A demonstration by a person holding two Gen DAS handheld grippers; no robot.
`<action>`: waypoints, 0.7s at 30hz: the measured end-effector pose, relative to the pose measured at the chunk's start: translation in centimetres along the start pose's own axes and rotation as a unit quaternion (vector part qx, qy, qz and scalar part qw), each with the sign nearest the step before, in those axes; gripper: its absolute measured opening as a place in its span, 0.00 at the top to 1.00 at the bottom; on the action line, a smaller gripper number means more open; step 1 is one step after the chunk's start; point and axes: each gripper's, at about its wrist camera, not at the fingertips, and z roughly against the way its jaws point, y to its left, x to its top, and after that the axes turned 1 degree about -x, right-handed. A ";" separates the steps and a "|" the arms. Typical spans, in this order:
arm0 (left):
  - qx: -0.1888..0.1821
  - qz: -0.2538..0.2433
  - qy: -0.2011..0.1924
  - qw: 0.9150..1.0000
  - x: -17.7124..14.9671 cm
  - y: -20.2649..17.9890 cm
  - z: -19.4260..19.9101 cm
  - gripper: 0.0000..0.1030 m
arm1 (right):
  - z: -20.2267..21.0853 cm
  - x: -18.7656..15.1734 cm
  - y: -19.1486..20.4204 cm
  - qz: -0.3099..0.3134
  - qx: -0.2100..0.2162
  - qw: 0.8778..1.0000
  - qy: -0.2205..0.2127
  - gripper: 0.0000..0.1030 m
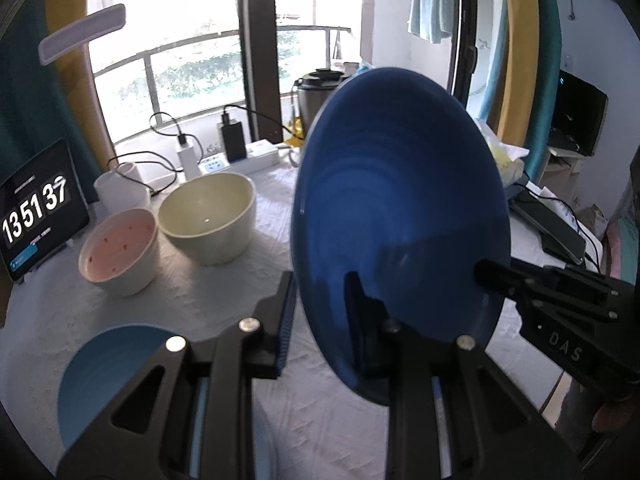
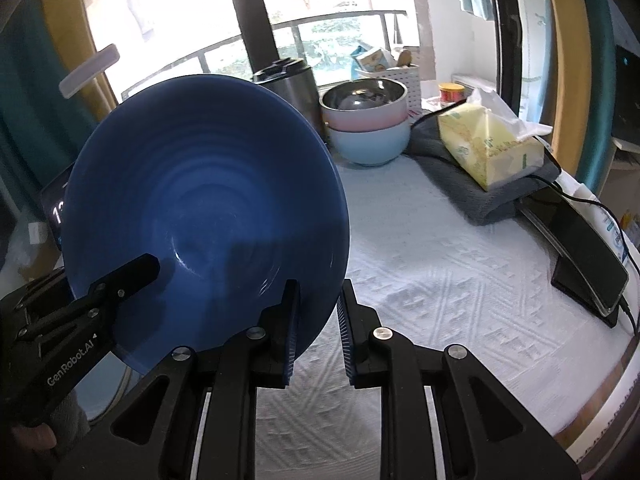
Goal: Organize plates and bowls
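We hold the dark blue bowl (image 1: 400, 208) up off the counter (image 1: 224, 304), tipped on edge so its ribbed inside faces both cameras. Our left gripper (image 1: 322, 312) grasps its lower rim, one finger behind the wall and the other inside. Our right gripper (image 2: 318, 320) also straddles the rim, its left finger lying against the inside, but there is a visible gap on the outer side, so we cannot tell whether it is clamped or slack. On the white cloth to the left stand a cream bowl (image 1: 208, 216) and, just beside it, a white bowl with a pink inside (image 1: 118, 250); a light blue bowl (image 1: 108, 380) sits nearer, below our left gripper. A tablet (image 1: 38, 216) showing clock digits leans at the far left. In the right wrist view, a pink bowl (image 2: 364, 106) is nested in a pale blue bowl (image 2: 370, 142) near the window, with a tissue pack (image 2: 486, 142) lying on a grey towel (image 2: 452, 176) beside them.
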 end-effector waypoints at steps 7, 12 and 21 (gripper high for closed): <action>0.006 0.019 -0.002 1.000 -1.1 2.2 1.2 0.76 | 0.7 -0.3 2.6 0.017 0.006 1.000 0.000 0.80; 0.011 0.031 -0.006 0.999 -2.0 3.7 2.3 0.76 | 1.1 -0.7 4.7 0.031 0.011 0.999 0.001 0.80; 0.021 0.059 -0.006 0.998 -3.6 6.7 3.7 0.76 | 1.3 -1.4 8.7 0.058 0.022 0.998 0.009 0.80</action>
